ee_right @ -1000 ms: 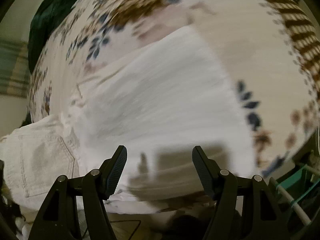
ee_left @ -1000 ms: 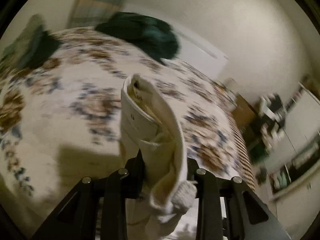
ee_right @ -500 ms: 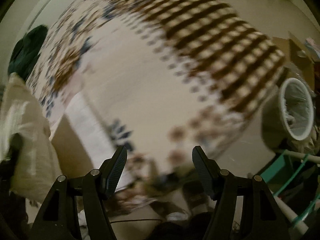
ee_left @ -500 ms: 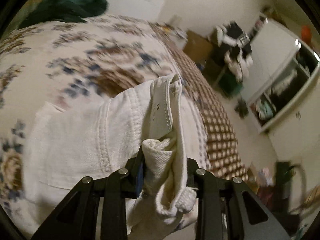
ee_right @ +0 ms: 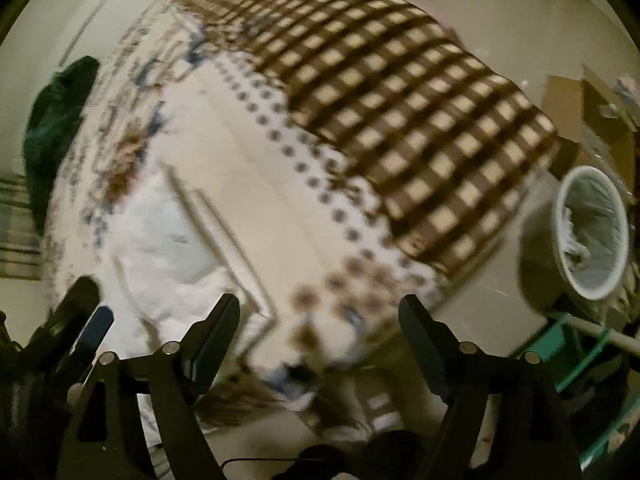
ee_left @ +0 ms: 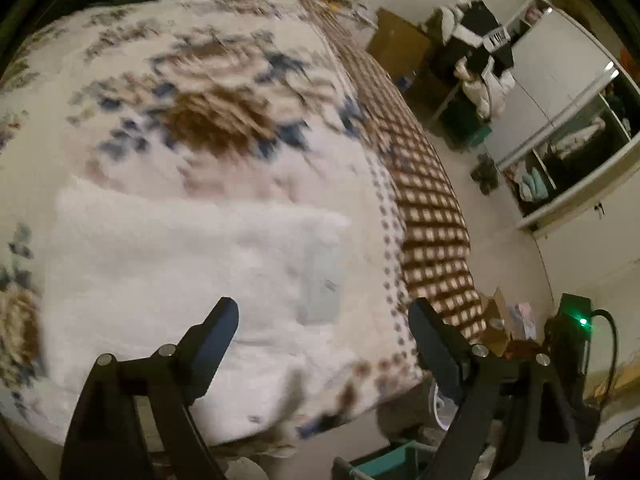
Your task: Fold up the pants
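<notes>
White pants lie folded in a flat block on the floral bedspread, near the bed's front corner. My left gripper is open and empty, hovering just above the pants' near edge. In the right wrist view the pants lie at lower left on the bed. My right gripper is open and empty, held over the bed's corner, to the right of the pants. The left gripper's fingers show at the far left of the right wrist view, beside the pants.
A dark green garment lies at the far end of the bed. A brown checked blanket edge hangs over the bedside. A white lined bin and a teal rack stand on the floor. Wardrobe shelves stand at right.
My left gripper has opened and let go of the pants' waistband; the pants now lie flat on the bed. Both grippers have drawn back toward the bed's corner.
</notes>
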